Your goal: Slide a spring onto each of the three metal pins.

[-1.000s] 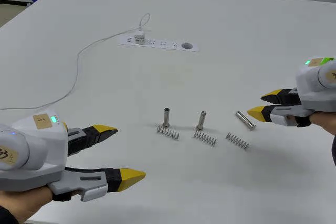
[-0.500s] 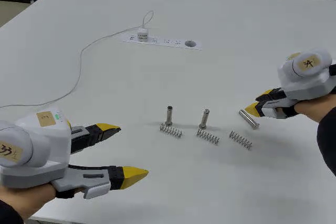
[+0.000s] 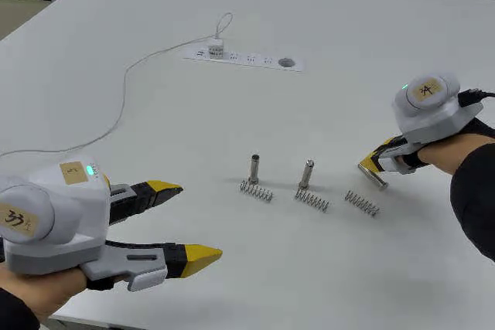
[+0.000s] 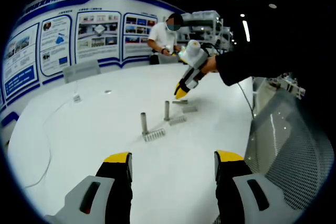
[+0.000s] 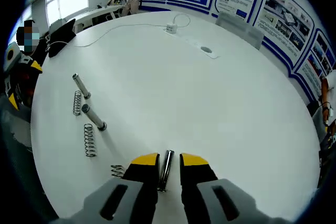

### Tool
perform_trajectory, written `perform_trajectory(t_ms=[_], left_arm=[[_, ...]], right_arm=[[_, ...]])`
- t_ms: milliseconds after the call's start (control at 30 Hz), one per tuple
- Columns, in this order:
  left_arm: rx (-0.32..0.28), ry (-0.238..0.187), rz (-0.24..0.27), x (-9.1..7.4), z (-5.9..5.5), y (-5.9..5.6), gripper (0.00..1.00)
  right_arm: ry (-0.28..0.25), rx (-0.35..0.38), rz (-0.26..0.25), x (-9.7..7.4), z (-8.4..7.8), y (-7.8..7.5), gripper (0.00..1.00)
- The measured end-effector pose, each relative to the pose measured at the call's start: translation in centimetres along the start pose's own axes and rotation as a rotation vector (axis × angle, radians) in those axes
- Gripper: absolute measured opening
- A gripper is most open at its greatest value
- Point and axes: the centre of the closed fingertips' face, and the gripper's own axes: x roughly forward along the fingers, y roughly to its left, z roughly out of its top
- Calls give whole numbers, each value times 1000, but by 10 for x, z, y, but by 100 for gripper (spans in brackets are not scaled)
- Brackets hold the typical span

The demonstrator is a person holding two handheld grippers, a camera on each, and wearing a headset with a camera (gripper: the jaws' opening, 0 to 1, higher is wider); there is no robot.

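Since a second ago, the right tool (image 3: pixel 371 166) has dropped from a hover beside the lying pin (image 3: pixel 379 182) until its tips are down at the worktop (image 3: pixel 232 113), at that pin's far end. In the right gripper view the pin (image 5: pixel 166 169) lies flat between the jaws, its long axis running along the tool's own line. The jaws stand narrowly apart with a sliver of white on each side, so the tool is judged not yet closed on it. The grasp depends on that alignment: closing now would pinch the pin across its width.

The other two pins (image 3: pixel 254 168) (image 3: pixel 307 174) stand upright to the left. Three springs (image 3: pixel 256 190) (image 3: pixel 311 201) (image 3: pixel 361 203) lie flat just in front, one by each pin. The left tool (image 3: pixel 186 219) hangs wide and empty, well apart at the near left.
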Motion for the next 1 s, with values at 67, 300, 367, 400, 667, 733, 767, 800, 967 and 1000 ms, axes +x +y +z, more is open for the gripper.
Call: perform_trajectory(t_ms=[67,300,367,400,667,733,767,800,967,1000], left_arm=[[-2,1,0,0,-1,0,65],[-4,4,0,0,-2,0,64],[-6,4,0,0,-2,1,64],[-6,4,0,0,-2,1,64],[-11,7,2,-1,-4,1,64],[-12,9,2,-1,-5,1,64],[-13,9,3,-1,-5,1,64],[-14,9,3,-1,-5,1,64],[-16,8,3,-1,-5,0,63],[-17,7,3,-1,-5,0,63]], right_arm=[[17,5,3,3,-3,1,16],[52,10,7,11,-7,3,15],[60,17,7,13,-9,2,15],[64,21,6,14,-9,2,15],[86,46,6,17,-11,-1,13],[96,44,6,18,-10,-2,13],[101,47,6,18,-10,-2,12],[105,50,9,18,-10,-1,12],[127,90,19,18,-12,-1,10],[131,100,21,18,-12,-2,10]])
